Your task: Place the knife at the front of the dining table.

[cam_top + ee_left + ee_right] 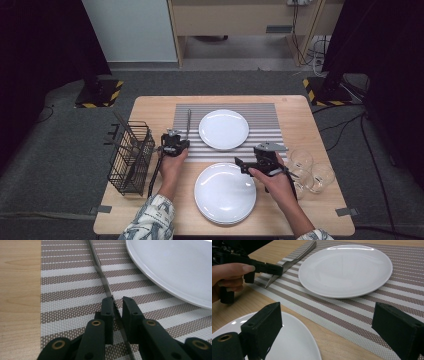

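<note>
Pinching a knife (101, 270) by its blade, my left gripper (117, 307) rests low over the striped placemat (70, 290); the fingers (108, 315) stand narrow, the blade against the left one, a slit beside the other. The knife lies flat on the placemat, just left of the far white plate (175, 267), handle pointing away from me. My right gripper (327, 327) hovers with fingers (264, 327) spread wide, nothing between them, above the near plate (294, 340) on the table (295, 115). A wire basket (131, 157) sits at the left edge, glasses (310, 170) at the right.
</note>
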`<state>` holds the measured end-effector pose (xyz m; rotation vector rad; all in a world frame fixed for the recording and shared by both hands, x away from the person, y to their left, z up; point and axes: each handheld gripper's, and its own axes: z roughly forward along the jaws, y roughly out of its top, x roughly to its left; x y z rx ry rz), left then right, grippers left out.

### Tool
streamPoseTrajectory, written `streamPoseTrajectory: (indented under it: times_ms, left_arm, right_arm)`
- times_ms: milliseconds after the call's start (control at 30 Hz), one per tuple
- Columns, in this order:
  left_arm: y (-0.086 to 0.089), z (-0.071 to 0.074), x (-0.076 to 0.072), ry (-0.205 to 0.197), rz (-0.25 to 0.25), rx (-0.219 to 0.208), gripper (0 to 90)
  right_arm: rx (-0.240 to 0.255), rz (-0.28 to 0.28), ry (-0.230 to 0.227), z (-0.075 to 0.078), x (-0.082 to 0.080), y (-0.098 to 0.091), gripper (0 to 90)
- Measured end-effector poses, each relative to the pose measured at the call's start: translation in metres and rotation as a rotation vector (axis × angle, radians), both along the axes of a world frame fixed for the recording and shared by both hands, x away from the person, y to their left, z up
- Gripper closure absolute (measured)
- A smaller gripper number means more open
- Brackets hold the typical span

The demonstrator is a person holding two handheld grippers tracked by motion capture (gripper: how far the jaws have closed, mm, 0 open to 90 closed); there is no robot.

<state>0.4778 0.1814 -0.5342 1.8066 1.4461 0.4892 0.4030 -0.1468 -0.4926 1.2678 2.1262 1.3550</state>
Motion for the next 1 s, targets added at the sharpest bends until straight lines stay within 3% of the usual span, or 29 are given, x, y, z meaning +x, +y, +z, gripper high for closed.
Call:
streamPoseTrajectory:
  times_ms: [1000]
  left_arm:
    - [0.0049, -0.0008, -0.0021, -0.025, 0.016, 0.043, 71.0]
  right_arm:
    - [-0.006, 0.004, 0.000, -0.0004, -0.0003, 0.0012, 9.3]
